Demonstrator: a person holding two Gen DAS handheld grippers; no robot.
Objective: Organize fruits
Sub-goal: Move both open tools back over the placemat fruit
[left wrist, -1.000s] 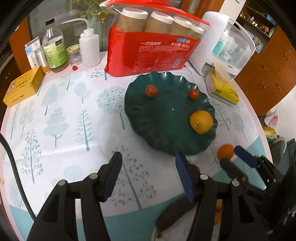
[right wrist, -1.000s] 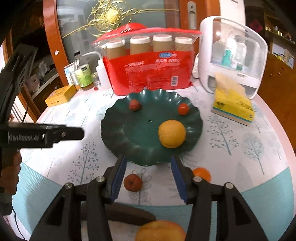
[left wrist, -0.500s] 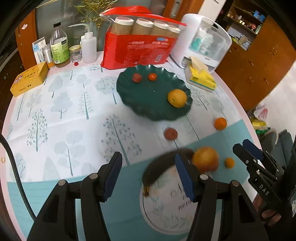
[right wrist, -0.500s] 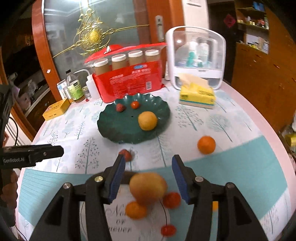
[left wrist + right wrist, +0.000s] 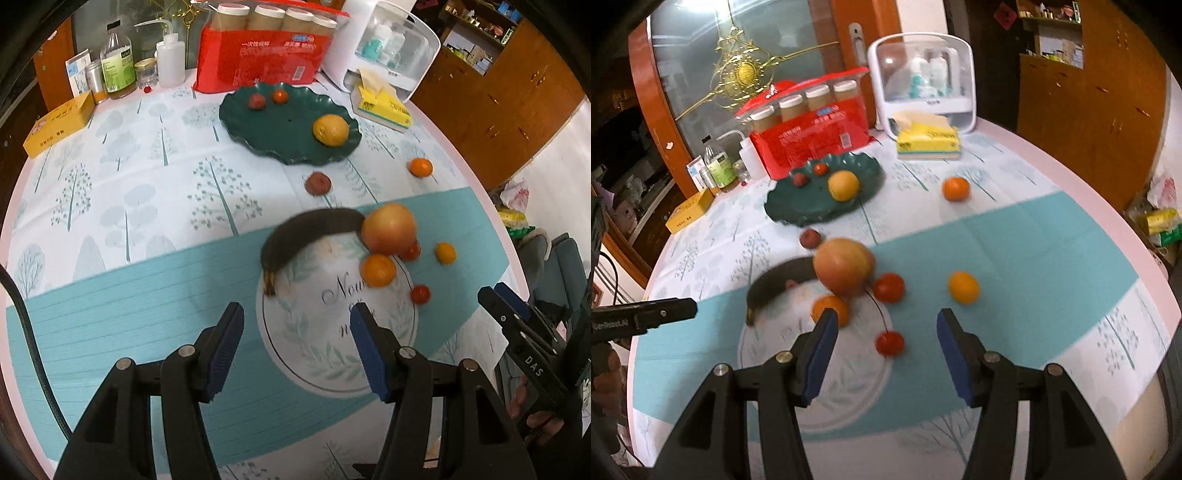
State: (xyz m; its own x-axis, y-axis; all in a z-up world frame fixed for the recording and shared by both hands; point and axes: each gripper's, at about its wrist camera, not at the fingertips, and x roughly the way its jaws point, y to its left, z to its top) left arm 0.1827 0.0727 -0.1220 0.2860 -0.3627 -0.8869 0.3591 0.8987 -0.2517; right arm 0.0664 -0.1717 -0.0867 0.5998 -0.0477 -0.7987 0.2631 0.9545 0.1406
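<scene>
"GenRobot.AI" on left gripper [image 5: 642, 318]; green plate [image 5: 280, 142] holds orange [image 5: 331, 130]; left fingers [image 5: 225, 345] apart, empty; right fingers [image 5: 955, 356] opening, empty.

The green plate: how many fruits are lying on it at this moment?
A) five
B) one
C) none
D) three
D: the green plate holds three fruits, a dark red fruit and a small red tomato near its far rim, and a yellow-orange citrus nearer its right side; all other fruits lie on the tablecloth.
</scene>
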